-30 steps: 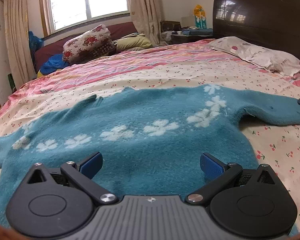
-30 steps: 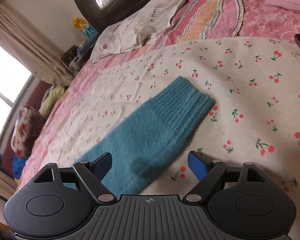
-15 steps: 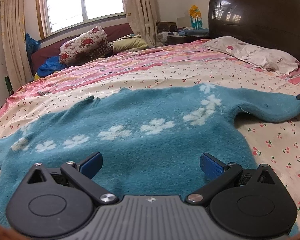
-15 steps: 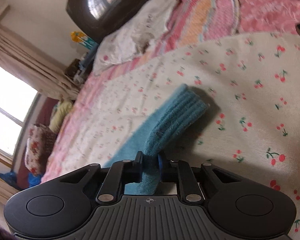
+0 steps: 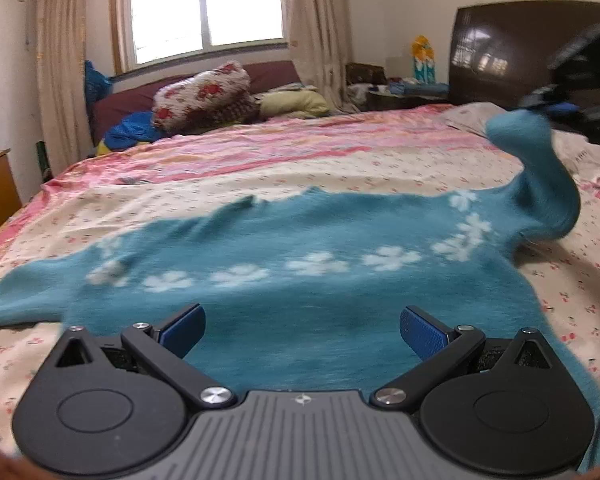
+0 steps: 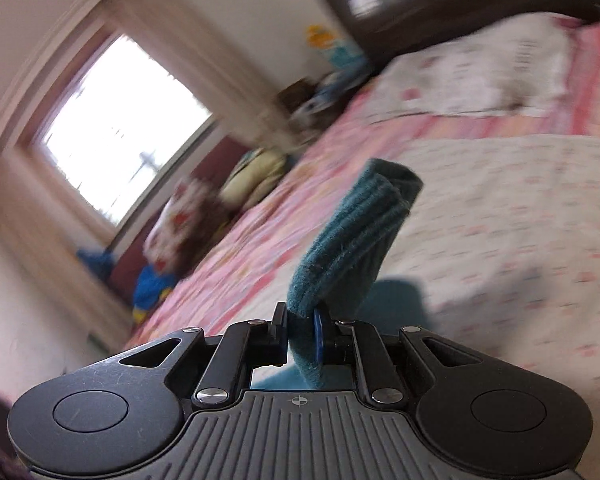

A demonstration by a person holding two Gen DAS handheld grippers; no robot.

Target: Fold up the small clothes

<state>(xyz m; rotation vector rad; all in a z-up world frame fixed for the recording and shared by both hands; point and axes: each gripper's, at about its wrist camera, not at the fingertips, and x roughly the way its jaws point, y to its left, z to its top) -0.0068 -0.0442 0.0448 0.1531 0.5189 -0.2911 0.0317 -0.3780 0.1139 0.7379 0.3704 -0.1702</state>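
Bed [image 5: 260, 184] holds teal sweater [image 5: 300, 280]; sleeve [image 6: 352, 240] pinched, right hand-held gripper [image 6: 302, 336].

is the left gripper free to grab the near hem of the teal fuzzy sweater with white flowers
Probably yes: the left gripper is open and empty just above the teal fuzzy sweater, with nothing lying on the hem.

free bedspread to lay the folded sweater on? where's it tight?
Free: the wide strip of bedspread between the sweater and the cushions under the window, and the cherry-print patch right of the sweater's body. Tight: the headboard corner, where the right gripper lifts the sleeve beside the pillow.
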